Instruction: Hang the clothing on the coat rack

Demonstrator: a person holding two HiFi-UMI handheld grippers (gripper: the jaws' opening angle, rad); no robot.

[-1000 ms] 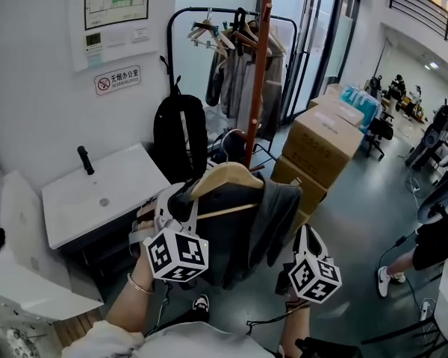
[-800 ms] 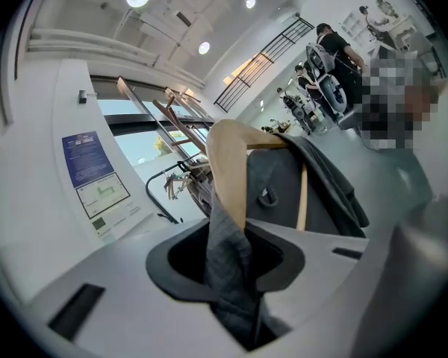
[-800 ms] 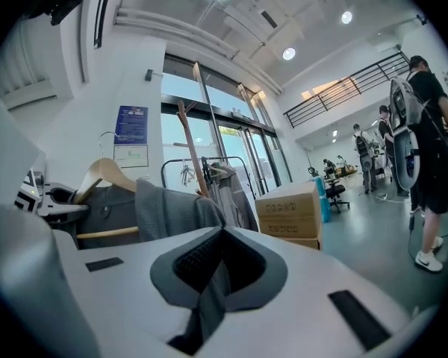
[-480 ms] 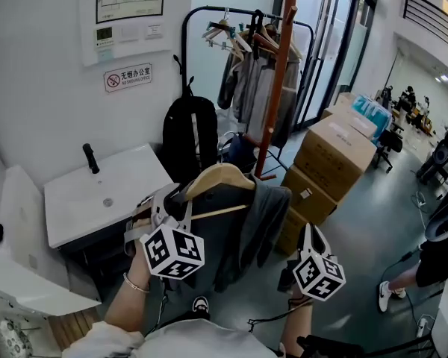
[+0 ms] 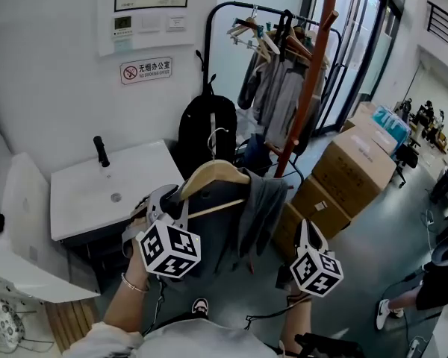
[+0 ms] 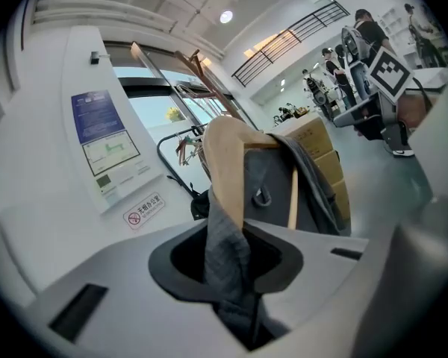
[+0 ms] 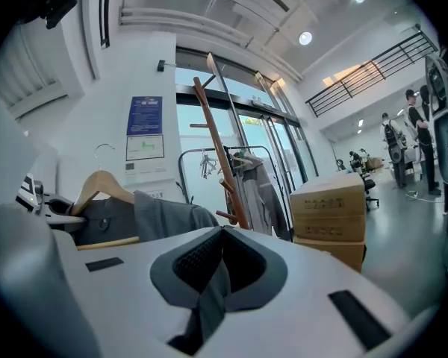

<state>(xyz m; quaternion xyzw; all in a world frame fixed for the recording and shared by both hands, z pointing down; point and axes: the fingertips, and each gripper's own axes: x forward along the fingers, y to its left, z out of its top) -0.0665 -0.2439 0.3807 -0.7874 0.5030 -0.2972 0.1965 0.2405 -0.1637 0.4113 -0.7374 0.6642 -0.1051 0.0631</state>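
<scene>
The grey garment (image 5: 235, 215) hangs on a wooden hanger (image 5: 213, 176) in mid-air just in front of the person, between the 2 grippers and not yet on anything. The hanger's metal hook stands free above it. The left gripper (image 6: 237, 263) pinches the cloth where it wraps the hanger's near shoulder end; its jaws have just been closing further on that bundle. The right gripper (image 7: 213, 274), lower and to the right, has its jaws pressed almost together on a strip of the same grey fabric. Over the last second the load has kept its place between the grippers. Meanwhile the reddish-brown coat rack (image 5: 306, 88) has slid toward the right of the head view and looms larger, as have the black clothes rail (image 5: 207, 43) behind it and the black backpack (image 5: 209, 129) at its foot. That reads as a carry toward the rack with the grip being firmed up; the hook remains well apart from any peg. A white sink (image 5: 112, 185) lies near left, and cardboard boxes (image 5: 355, 162) stand to the right.
</scene>
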